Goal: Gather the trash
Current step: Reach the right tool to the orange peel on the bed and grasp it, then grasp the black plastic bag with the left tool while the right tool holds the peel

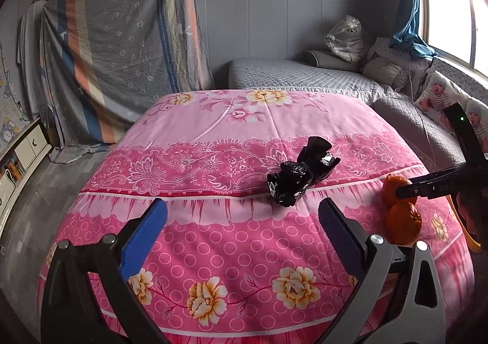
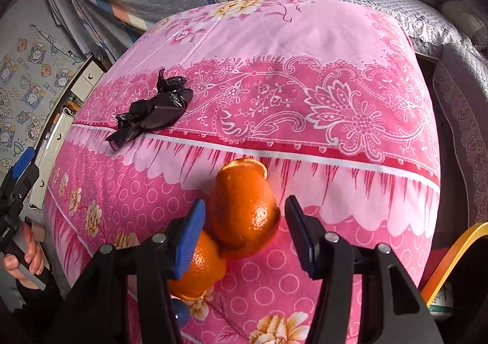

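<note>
Orange peel shells, two glossy dimpled domes [image 2: 244,210], touch each other near the right edge of the pink floral cloth-covered tabletop [image 2: 305,39]. Right tongs [image 2: 244,219] straddle the upper shell, spread, pads apparently not yet touching. Close gently; hollow rind will likely buckle. Left tongs [image 1: 244,222] hover spread and empty, short of the crinkled black plastic bag [image 1: 299,173] at mid-tabletop.
</note>
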